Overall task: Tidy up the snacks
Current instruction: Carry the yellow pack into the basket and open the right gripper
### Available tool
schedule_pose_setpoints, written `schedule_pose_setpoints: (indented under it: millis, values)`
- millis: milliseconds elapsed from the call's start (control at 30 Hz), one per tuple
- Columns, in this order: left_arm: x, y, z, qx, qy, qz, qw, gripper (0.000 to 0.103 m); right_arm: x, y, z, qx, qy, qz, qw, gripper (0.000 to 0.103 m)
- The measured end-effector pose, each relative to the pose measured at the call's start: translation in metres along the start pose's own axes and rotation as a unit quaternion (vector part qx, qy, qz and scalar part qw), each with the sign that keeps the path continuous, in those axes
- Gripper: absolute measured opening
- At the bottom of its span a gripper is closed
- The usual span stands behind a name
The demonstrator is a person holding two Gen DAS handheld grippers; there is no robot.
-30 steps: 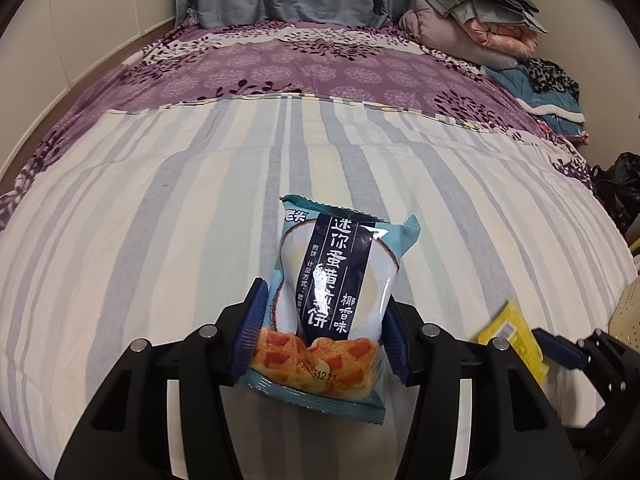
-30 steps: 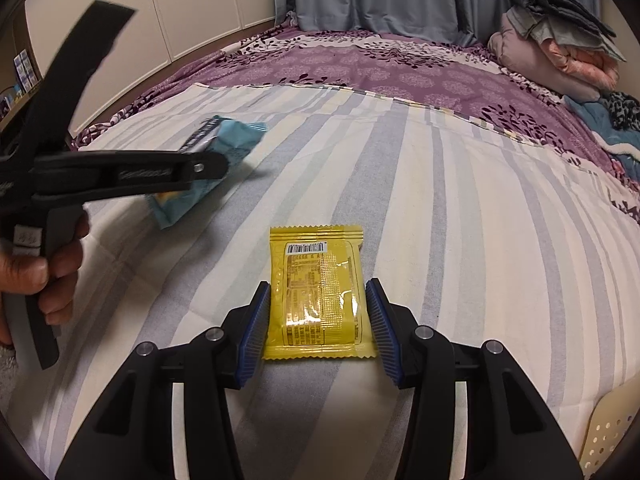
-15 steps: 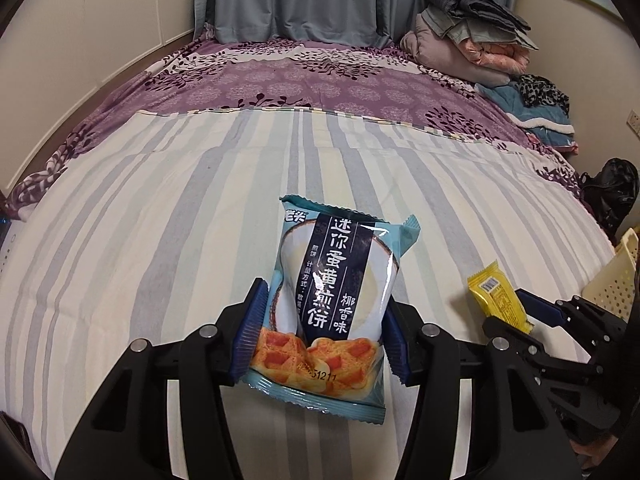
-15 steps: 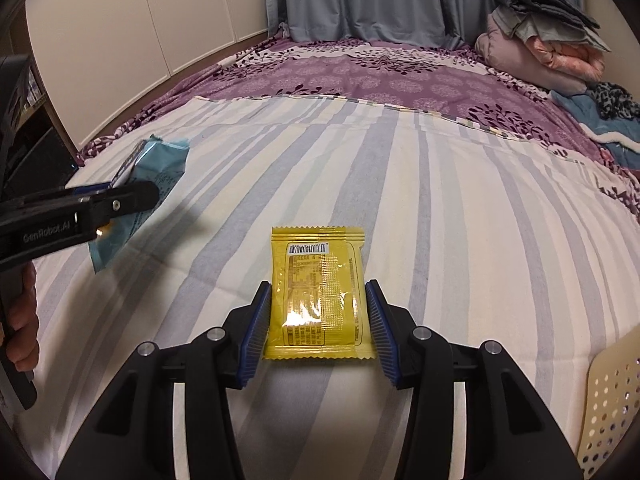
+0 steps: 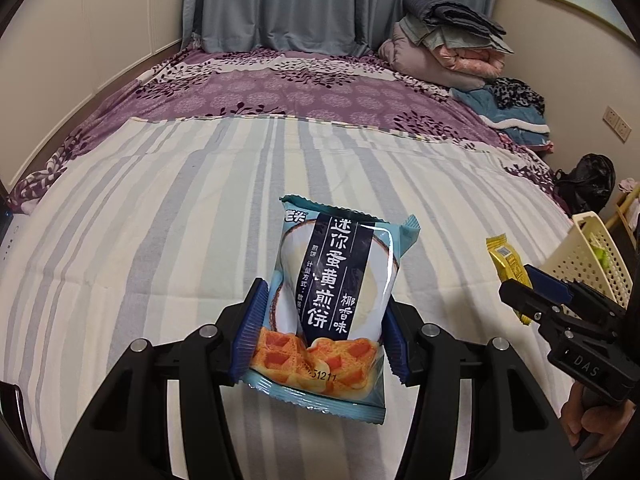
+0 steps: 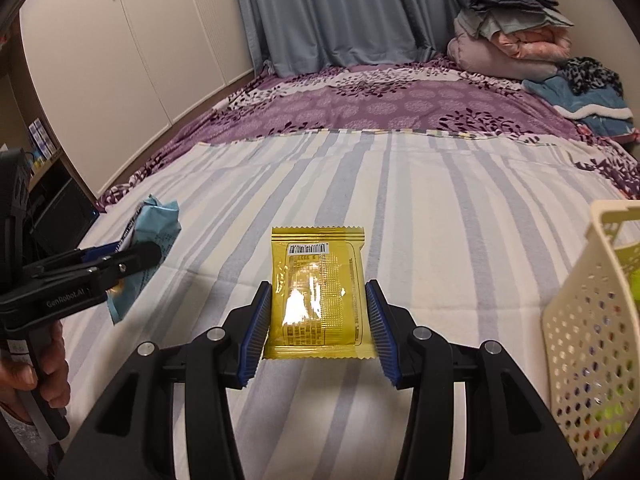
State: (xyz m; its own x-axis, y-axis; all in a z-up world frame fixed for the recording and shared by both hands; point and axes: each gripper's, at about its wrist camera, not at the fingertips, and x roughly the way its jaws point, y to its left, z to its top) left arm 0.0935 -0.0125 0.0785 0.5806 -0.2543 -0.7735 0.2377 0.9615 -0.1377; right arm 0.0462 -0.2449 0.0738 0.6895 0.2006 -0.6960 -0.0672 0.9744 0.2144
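Observation:
My left gripper (image 5: 320,332) is shut on a light-blue snack bag (image 5: 336,300) with Chinese print and holds it above the striped bed. My right gripper (image 6: 318,324) is shut on a flat yellow foil packet (image 6: 318,292), also held above the bed. In the left wrist view the right gripper (image 5: 532,280) shows at the right with the yellow packet (image 5: 506,260). In the right wrist view the left gripper (image 6: 92,264) shows at the left with the blue bag (image 6: 154,228). A cream perforated basket (image 6: 592,328) stands at the right, close to the right gripper; it also shows in the left wrist view (image 5: 584,256).
The bed has a striped sheet (image 6: 440,208) in front and a purple floral cover (image 6: 380,100) behind. Folded blankets (image 6: 508,36) are piled at the far right corner. White cupboards (image 6: 120,40) line the left wall. Green items lie in the basket.
Both grippers have risen and drawn back with their packets still held. The basket has come further into view at the right of both views.

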Motion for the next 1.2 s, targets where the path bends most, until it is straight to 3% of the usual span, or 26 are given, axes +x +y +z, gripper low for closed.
schedule_pose_setpoints:
  millis: [400, 667, 967, 1200]
  values:
    - [-0.037, -0.045, 0.002, 0.037, -0.026, -0.023, 0.9987, 0.055, -0.081, -0.03, -0.003, 0.026, -0.07, -0.021, 0.997, 0.047]
    - [-0.05, -0.074, 0.001, 0.061, -0.035, -0.043, 0.9966, 0.055, -0.148, -0.082, -0.022, 0.066, -0.112, -0.081, 0.988, 0.047]
    - [-0.055, -0.105, 0.002, 0.089, -0.041, -0.066, 0.993, 0.055, -0.19, -0.14, -0.053, 0.114, -0.115, -0.161, 0.974, 0.048]
    - [-0.059, -0.125, 0.002, 0.106, -0.043, -0.078, 0.9903, 0.055, -0.197, -0.168, -0.071, 0.146, -0.099, -0.194, 0.965, 0.048]
